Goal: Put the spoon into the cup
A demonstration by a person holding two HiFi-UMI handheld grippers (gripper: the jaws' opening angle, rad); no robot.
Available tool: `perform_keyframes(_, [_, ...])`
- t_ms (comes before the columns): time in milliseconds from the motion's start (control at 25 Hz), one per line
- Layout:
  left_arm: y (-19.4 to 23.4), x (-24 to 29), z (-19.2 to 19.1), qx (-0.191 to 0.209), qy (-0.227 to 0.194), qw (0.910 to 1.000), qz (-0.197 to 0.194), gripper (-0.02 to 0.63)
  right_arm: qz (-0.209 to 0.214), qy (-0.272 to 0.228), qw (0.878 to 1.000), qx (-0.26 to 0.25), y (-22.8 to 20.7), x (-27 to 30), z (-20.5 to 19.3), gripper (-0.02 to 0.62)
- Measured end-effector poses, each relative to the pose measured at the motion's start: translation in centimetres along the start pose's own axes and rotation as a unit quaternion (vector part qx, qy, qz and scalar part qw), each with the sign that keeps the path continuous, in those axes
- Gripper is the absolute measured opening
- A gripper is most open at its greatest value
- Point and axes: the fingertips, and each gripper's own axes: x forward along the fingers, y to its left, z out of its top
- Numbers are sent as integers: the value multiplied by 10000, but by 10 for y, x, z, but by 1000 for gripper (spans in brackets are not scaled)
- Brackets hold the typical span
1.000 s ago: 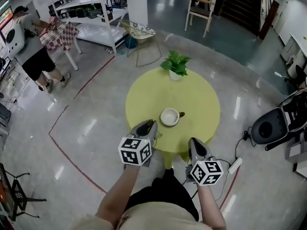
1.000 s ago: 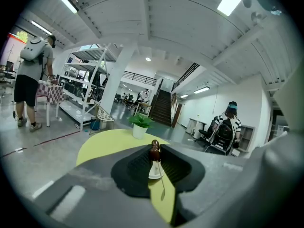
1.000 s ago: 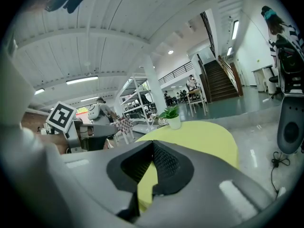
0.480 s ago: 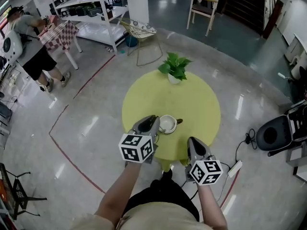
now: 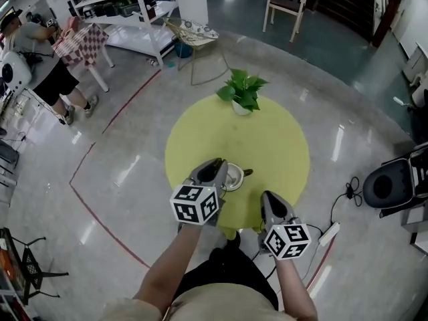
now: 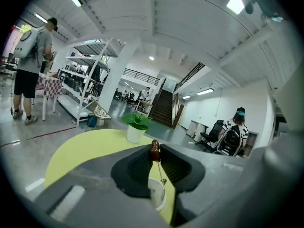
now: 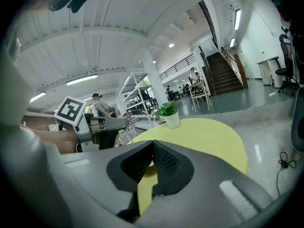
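1. One person (image 5: pixel 39 55) stands far left; open floor (image 5: pixel 134 132) rings the round yellow table (image 5: pixel 274 146).
2. Left gripper (image 5: pixel 218 164) reaches over the near-left rim, jaws together on nothing, tips just beside the cup (image 5: pixel 232 178).
3. Spoon (image 5: pixel 247 172) leans inside the cup, handle pointing right.
4. Right gripper (image 5: pixel 269 199) hovers at the near rim, jaws together, empty.

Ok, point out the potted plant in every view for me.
Head view: potted plant at the yellow table's far edge, upper centre.
Left gripper view: plant left of centre, above the jaws.
Right gripper view: plant just right of centre, above the jaws.
Shared landmark: the yellow table it stands on.
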Motion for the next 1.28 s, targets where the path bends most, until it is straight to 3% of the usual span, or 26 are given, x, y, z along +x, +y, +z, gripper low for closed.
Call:
perform_keyframes(360, [17,26,-27,-394,222,9988,189,55,45,213,9998,36,-17,15,-6,2])
perform_keyframes(1080, [30,42,-59,-515,481,9968,384,55,125,441,9989,121,-24,35,-14,2])
perform_keyframes(1280, [31,43,-59,-349,515,9974,358,57,127,454,9988,115,-24,37,-16,2])
